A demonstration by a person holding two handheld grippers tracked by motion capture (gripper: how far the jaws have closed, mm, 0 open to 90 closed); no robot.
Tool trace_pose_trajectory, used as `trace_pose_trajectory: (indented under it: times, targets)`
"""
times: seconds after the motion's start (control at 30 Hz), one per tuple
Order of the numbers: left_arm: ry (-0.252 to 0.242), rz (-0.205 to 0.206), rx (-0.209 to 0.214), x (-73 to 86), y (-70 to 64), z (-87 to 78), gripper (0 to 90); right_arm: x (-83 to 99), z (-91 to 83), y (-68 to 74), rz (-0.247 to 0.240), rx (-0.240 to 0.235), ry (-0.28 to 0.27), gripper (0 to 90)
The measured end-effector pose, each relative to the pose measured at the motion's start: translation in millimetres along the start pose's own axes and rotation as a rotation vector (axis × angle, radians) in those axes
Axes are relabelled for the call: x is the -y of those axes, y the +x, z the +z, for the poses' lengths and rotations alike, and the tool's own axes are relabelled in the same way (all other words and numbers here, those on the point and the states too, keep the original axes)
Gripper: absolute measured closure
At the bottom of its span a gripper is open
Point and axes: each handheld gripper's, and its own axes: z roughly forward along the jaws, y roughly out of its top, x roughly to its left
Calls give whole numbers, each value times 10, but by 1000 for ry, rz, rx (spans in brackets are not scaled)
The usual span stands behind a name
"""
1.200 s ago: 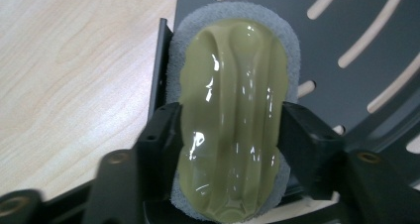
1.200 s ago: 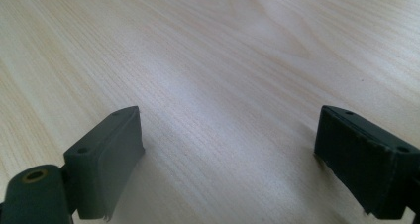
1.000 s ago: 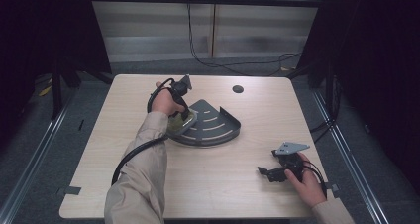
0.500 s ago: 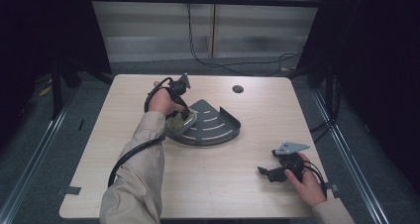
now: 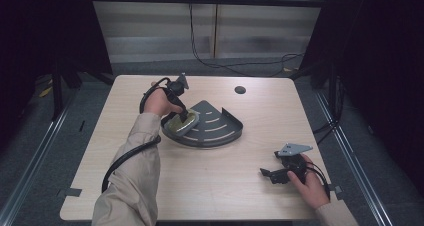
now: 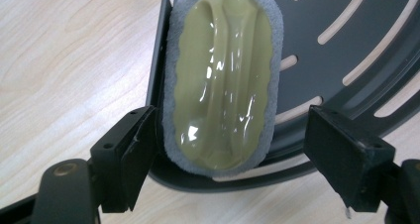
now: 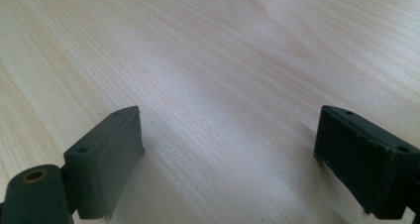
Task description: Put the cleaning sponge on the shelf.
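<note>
At the left of the high view, we note the left claw lowered over the sponge, which lies in the dark grey fan-shaped rack near its left edge, close to the pointed corner. In the left gripper view the jaws stand wide, one on each side of the sponge; the left jaw is just beside its foam border, the right jaw is apart from it. We cannot tell whether the left jaw touches the foam.

We judge the step in hand to be either the start of a grasp or the end of a placement; the pictures do not settle which. If a grasp is meant, the next move calls for the jaws to shut squarely across the narrow width of the sponge, then a straight lift clear of the rack wall.

The sponge is an oval pad: a glossy, yellow-green top with a raised ridge along its length, ringed by grey foam. It lies flat on the slotted floor of the rack.

Further right, the worktop is pale wood with a small round hole near its far edge. At the near right the right claw rests low on the worktop, jaws wide and holding nothing.
</note>
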Motion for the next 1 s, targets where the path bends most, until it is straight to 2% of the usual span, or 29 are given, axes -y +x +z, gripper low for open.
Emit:
trace_pose_trajectory:
  times: [0.03, 0.27, 0.4, 0.6, 1.0]
  targets:
    - [0, 9, -2, 13, 14, -17, 208, 0, 0, 0, 0, 0, 0, 107]
    - [-5, -9, 1, 160, 65, -116, 209, 0, 0, 1, 1, 1, 0, 108]
    - [-13, -5, -2, 224, 88, -149, 209, 0, 0, 1, 1, 1, 0, 108]
    - [-23, -23, 10, 363, 131, -201, 210, 0, 1, 1, 1, 0, 0, 108]
    - [-25, -2, 4, 606, 164, -285, 210, 0, 2, 1, 1, 1, -2, 107]
